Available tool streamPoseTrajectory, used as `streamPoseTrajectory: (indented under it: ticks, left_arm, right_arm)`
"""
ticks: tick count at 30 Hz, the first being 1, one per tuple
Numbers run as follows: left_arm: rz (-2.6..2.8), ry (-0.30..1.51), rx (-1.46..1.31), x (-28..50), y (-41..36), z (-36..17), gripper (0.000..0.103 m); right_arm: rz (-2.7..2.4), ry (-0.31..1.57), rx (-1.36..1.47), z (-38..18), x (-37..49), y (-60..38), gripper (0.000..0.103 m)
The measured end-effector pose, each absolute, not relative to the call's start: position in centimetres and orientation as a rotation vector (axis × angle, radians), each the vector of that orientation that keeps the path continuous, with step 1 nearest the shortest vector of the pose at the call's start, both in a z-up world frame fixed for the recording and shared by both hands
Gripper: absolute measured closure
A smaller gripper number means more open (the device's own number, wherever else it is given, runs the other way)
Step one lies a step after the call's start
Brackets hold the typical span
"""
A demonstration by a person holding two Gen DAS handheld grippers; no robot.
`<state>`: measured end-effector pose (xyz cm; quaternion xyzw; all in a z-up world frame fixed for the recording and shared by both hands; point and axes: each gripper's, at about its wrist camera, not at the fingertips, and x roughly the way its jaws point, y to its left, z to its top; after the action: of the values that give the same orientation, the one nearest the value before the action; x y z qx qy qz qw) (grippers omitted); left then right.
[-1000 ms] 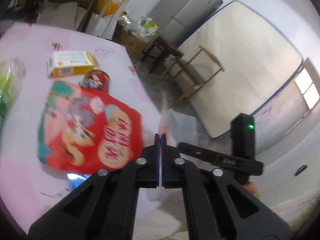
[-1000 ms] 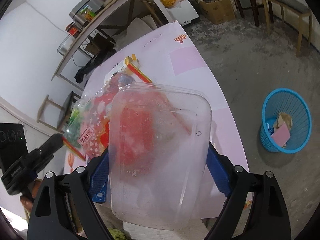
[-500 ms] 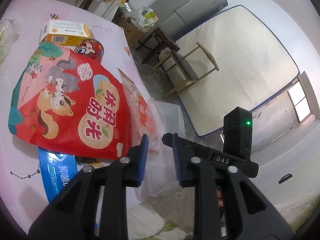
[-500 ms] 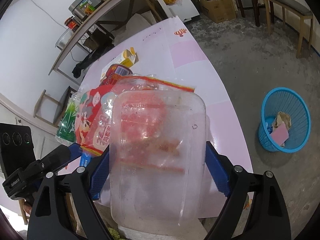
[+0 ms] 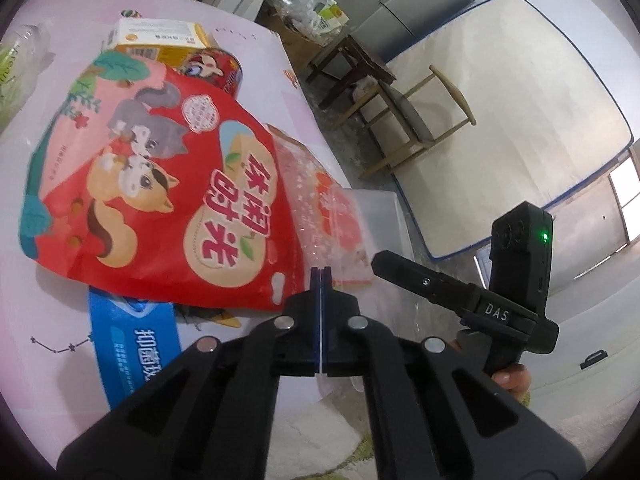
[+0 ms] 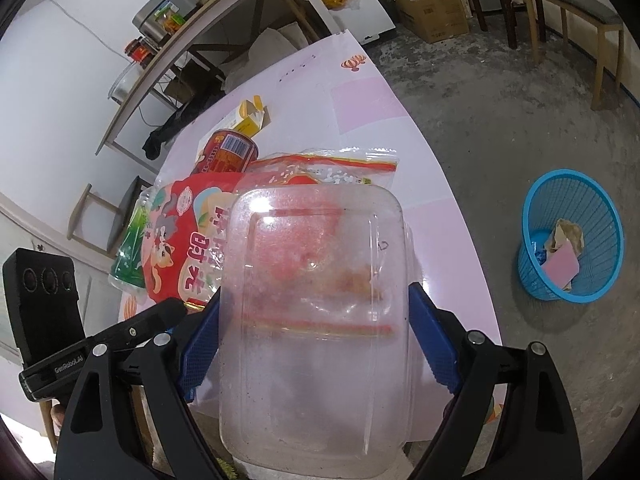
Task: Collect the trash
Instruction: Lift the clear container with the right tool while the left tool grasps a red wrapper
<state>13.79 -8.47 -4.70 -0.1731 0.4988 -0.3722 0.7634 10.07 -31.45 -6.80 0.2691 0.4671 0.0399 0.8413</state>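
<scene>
Item: cloudy clear rectangular plastic tray (image 6: 316,320), clamped in my right gripper (image 6: 316,340). My left gripper (image 5: 321,280), open half a second ago, has just pressed together, empty.

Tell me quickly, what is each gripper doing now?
Left gripper: closed; whether it pinches the clear bag cannot be told.
Right gripper: closed on the plastic box.

Both grippers are matte black plastic frames with round silver screws and blue-padded fingers (image 6: 430,340). A black camera block beside each carries a green light, with "DAS" lettering.
</scene>
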Motion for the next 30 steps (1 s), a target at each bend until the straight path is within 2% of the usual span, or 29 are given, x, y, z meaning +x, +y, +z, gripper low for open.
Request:
streamPoseTrajectory:
  ticks: [6, 15, 20, 30]
  left_arm:
    - [-0.796, 1.016, -0.393, 13.6, -6.9, -3.2, 0.103]
    - [-0.902, 0.826, -0.407, 12.3, -6.5, 2.3, 0.103]
    - [-0.969, 0.75, -0.356, 11.9, -8.7, 5.7, 0.103]
    - [-1.09, 0.723, -0.243, 11.8, -15.2, 10.4, 0.103]
  right_arm:
    - [0.084, 0.971, 0.597, -6.3, 9.4, -32.2, 0.019]
    - [0.068, 0.883, 0.644, -3.7, 7.7, -34.3, 0.019]
    - [0.026, 0.818, 0.666, -1.9, 6.1, -36.6, 0.019]
    - [-0.111, 0.692, 0.809, -1.1, 0.9, -44.7, 0.019]
